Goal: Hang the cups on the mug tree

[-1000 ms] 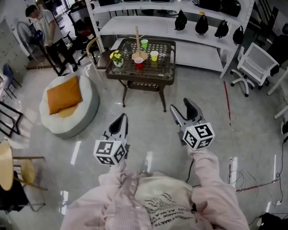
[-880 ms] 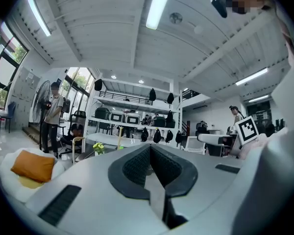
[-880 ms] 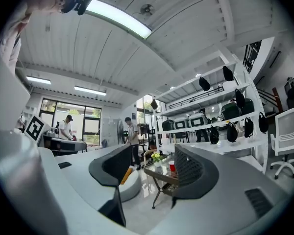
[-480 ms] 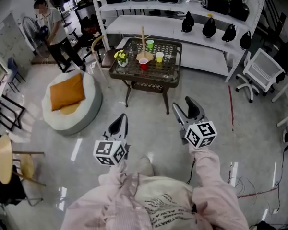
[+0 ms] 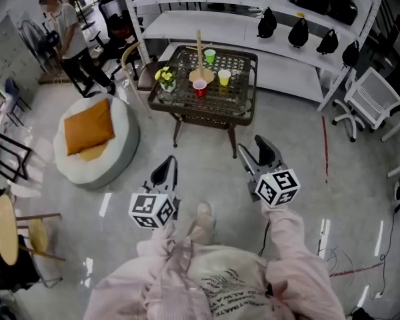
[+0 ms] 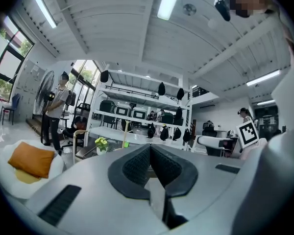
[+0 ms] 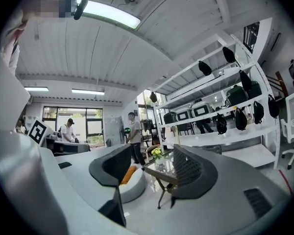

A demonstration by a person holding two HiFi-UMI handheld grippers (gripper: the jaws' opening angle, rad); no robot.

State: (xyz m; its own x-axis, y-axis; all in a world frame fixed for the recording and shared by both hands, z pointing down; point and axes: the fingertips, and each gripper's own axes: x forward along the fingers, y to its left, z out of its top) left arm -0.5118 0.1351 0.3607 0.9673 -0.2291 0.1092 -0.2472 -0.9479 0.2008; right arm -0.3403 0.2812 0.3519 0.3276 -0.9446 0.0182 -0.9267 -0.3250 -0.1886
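Right gripper [image 5: 253, 151] is open and empty, left gripper [image 5: 165, 171] is closed. The cups [image 5: 199, 88] look light and thin, so pinch the rim gently.

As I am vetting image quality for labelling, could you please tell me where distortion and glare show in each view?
Head view: pale streaks of reflected light on the glossy floor, lines bowing toward the edges. Left gripper view: strong fisheye with black corners, the ceiling lamp blown out white. Right gripper view: same fisheye, the shelving curves, and a strip light glares at top left.
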